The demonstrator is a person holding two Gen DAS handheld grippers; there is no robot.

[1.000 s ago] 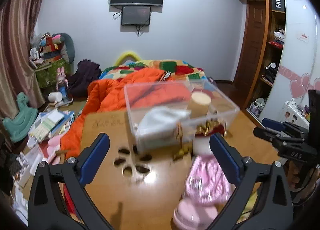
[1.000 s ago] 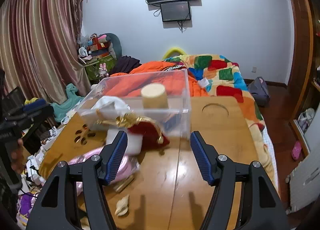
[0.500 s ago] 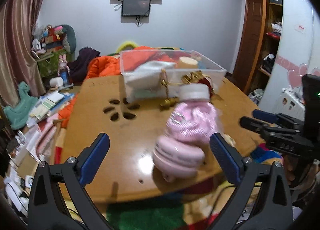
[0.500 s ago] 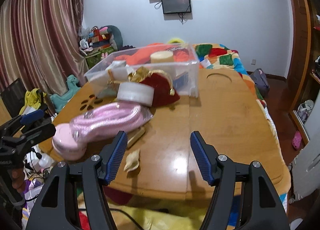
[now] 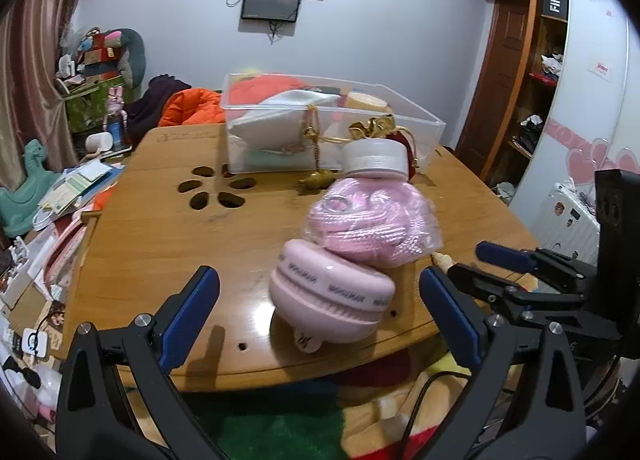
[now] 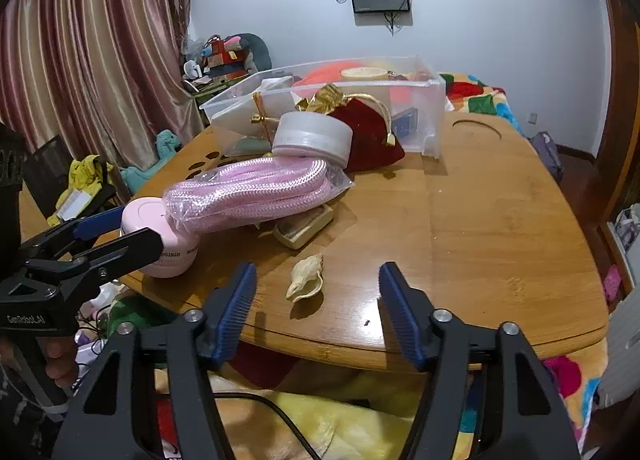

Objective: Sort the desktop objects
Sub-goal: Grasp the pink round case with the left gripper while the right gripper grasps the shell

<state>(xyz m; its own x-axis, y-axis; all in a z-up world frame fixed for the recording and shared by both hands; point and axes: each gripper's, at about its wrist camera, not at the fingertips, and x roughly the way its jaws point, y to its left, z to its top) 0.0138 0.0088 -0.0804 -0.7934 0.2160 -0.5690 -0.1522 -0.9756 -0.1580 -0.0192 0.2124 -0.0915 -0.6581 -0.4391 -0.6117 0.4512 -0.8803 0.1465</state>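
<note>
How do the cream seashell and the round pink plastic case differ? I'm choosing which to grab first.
The cream seashell is small, pointed and lies apart from the clutter; the round pink plastic case is bigger, smooth, and touches the bagged pink rope. The seashell faces the right gripper, the case the left gripper. Both sit near the wooden table edge.

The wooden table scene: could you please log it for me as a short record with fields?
surface: wooden table
bin: clear plastic box at far side, partly filled
near bin: red pouch, white round tin
near edge: seashell, pink round case
middle: pink bagged cord
left hand-held gripper: open, empty
right hand-held gripper: closing, nothing gripped
</note>
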